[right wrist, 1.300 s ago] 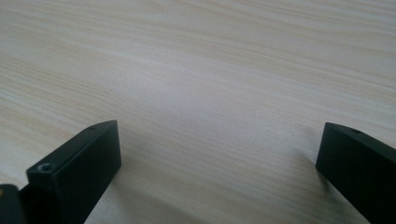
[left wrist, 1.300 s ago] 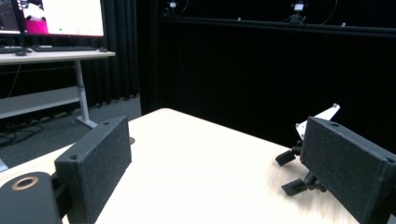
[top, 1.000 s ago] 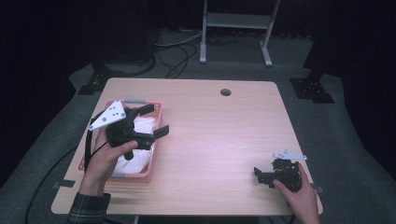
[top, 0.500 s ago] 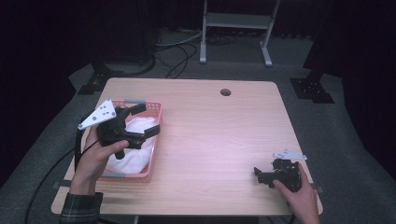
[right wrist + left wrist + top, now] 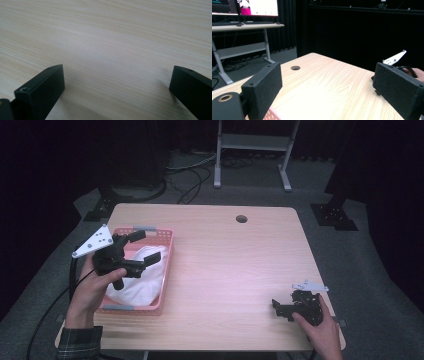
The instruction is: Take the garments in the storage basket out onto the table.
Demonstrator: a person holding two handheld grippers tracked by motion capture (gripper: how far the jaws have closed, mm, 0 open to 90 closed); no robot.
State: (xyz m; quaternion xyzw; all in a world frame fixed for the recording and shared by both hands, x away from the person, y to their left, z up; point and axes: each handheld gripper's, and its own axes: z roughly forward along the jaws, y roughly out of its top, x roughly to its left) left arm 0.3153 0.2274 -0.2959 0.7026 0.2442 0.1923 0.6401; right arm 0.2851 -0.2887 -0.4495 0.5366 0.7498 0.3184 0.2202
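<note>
**Now: left gripper raised over basket, cloth not yet gripped**

High view. Left gripper is held above the pink basket at the left edge of the table, its fingers spread and pinching nothing. The white cloth lies bunched inside the basket, filling most of it. Right gripper rests low at the near right corner of the table, well apart from the basket. Judgement: the step in hand is taking the cloth out. To do it well, tip the left gripper down, sink both fingers either side of a raised fold near the cloth's middle, close fully, then lift straight up so the basket wall does not snag or drag along.

Left gripper view. Fingers wide apart, nothing between them; the camera looks level across the table, so the gripper is not yet aimed at the cloth. A corner of the basket mesh shows at the bottom edge.

Right gripper view. Fingers spread, just above bare wood.

Writing: none legible. Distant monitors show bright screens, text too small to read. No brand marks on basket or grippers.
</note>
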